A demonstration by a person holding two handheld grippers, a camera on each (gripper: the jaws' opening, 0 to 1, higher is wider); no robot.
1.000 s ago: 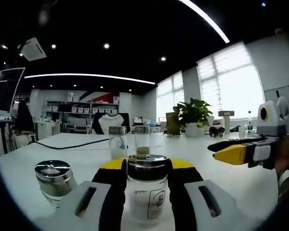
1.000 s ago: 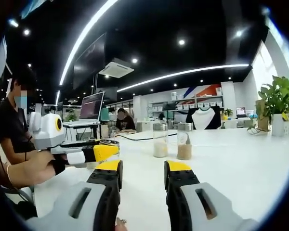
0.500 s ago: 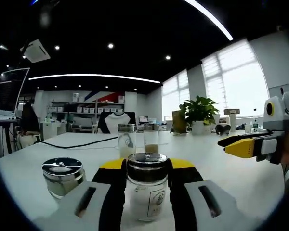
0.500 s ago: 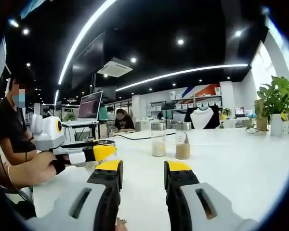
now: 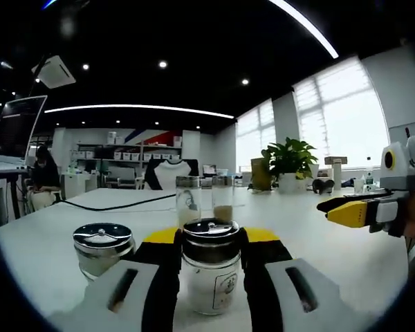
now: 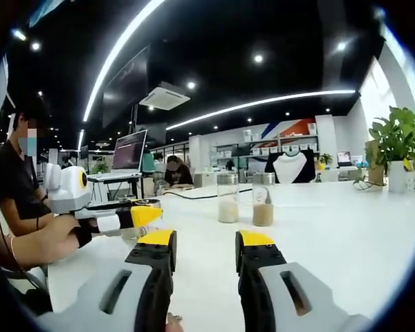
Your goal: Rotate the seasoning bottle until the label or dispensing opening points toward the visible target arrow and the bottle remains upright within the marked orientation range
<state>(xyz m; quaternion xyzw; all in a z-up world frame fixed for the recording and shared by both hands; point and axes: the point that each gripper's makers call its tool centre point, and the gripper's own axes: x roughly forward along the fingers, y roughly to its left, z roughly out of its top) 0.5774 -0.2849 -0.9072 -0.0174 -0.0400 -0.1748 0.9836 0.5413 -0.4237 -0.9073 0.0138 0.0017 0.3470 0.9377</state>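
In the left gripper view, a short jar (image 5: 102, 247) with a steel lid stands on the white table (image 5: 69, 214). Just right of it, the left gripper (image 5: 209, 243) is clamped on the seasoning bottle (image 5: 210, 273), upright, label facing the camera. Two tall jars (image 5: 188, 201) wait behind. Far right, the right gripper (image 6: 203, 249) hovers, jaws apart, holding nothing.

Bright daylight from windows (image 5: 332, 111), ceiling light strips (image 6: 124, 48) glaring, fisheye bending at edges
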